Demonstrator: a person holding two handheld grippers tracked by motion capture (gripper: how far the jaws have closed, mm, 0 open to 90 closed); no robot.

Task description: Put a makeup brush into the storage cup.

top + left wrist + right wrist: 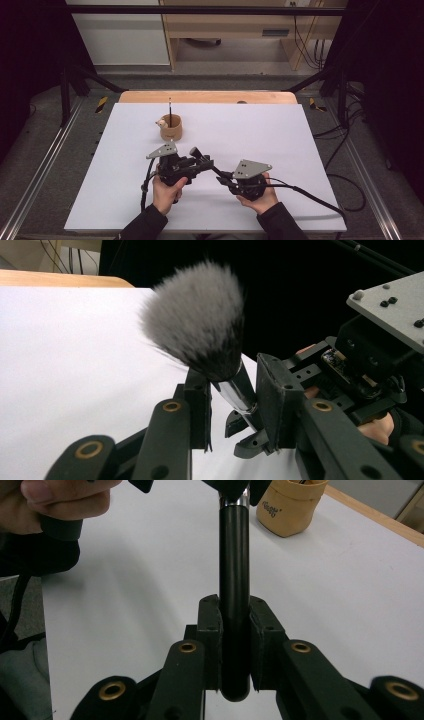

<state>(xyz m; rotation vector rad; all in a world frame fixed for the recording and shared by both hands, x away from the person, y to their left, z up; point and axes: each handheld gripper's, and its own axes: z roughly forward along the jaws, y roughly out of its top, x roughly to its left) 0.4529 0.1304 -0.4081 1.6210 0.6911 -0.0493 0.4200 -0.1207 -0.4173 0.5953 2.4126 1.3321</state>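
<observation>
A makeup brush with a fluffy grey head, a silver ferrule and a black handle is held above the white table between both grippers. My right gripper is shut on the lower handle, with a pad pressed on each side; it sits at centre right. My left gripper has its jaws on either side of the ferrule, just below the bristles, with a slim gap beside the slanted metal. From above, this gripper is just left of the right one.
A tan cup stands behind the grippers at mid-table with a thin dark stick upright in it, and it appears again as the cup. The white tabletop spreads to the right. The wooden far edge borders a black frame.
</observation>
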